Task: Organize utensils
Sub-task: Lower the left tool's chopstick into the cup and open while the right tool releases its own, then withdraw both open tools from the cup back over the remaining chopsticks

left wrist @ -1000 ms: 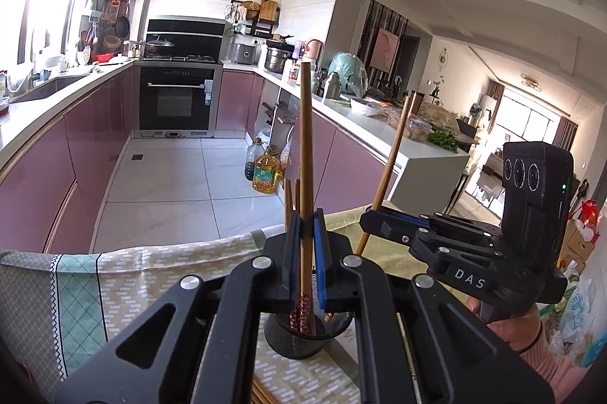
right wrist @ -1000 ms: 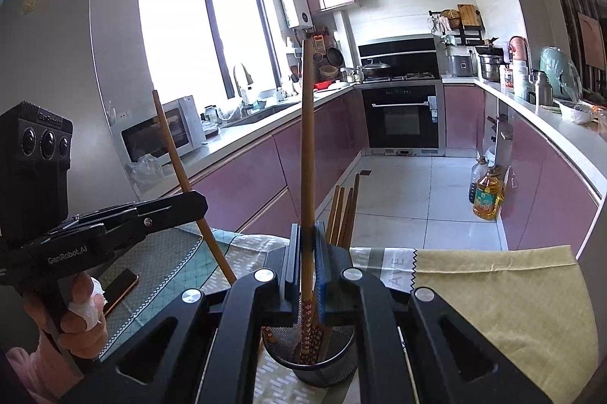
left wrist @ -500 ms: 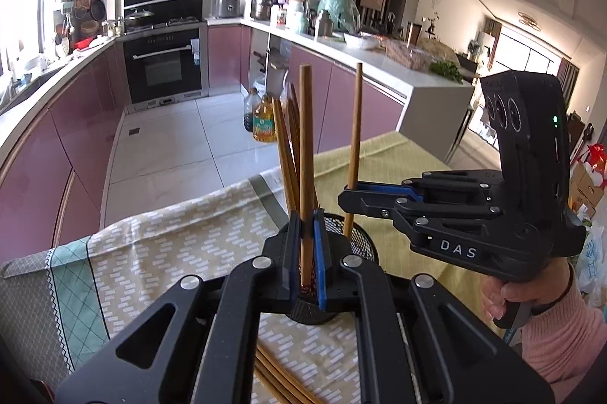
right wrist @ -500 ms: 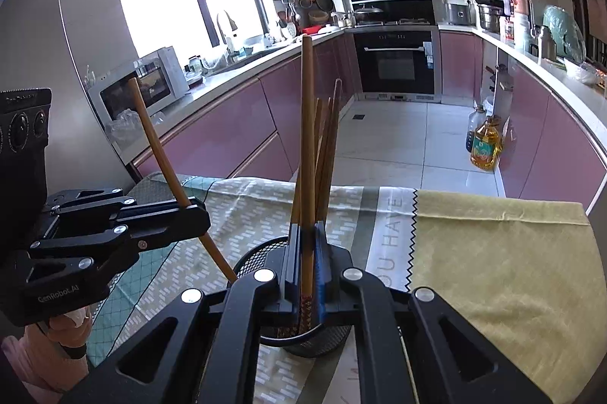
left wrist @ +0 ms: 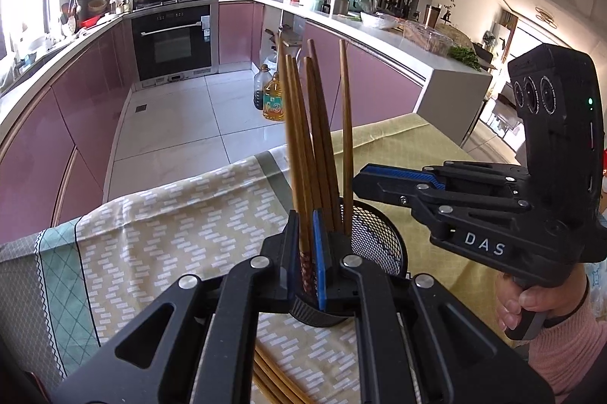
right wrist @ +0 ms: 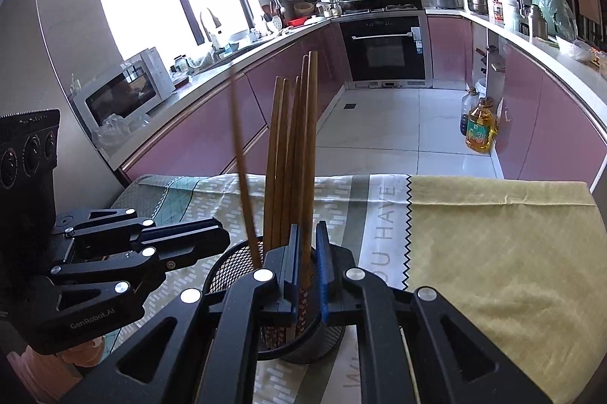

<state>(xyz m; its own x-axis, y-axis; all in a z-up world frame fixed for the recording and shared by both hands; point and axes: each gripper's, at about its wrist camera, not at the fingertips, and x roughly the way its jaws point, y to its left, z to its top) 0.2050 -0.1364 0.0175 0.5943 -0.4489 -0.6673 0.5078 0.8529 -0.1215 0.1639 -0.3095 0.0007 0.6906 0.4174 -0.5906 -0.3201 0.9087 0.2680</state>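
A black mesh holder (left wrist: 379, 244) (right wrist: 227, 271) stands on the patterned tablecloth (left wrist: 170, 233) with several wooden chopsticks (right wrist: 277, 157) upright in it. My left gripper (left wrist: 305, 233) (right wrist: 224, 237) is shut on one chopstick (left wrist: 291, 123), whose patterned lower end is down inside the holder. In the right wrist view that chopstick (right wrist: 241, 157) is blurred and sits at the very fingertips. My right gripper (right wrist: 307, 241) (left wrist: 358, 182) is shut on another chopstick (right wrist: 309, 138) (left wrist: 346, 123), also reaching into the holder. Both grippers meet over the holder from opposite sides.
More chopsticks (left wrist: 273, 385) lie loose on the cloth below my left gripper. A hand in a pink sleeve (left wrist: 531, 305) grips the right tool. The table's far edge (right wrist: 493, 178) drops to the kitchen floor, where oil bottles (right wrist: 480, 131) stand by the cabinets.
Both grippers sank toward the holder with their chopsticks. The lower ends went from above the rim to inside it. The left chopstick swung from tilted to near upright.
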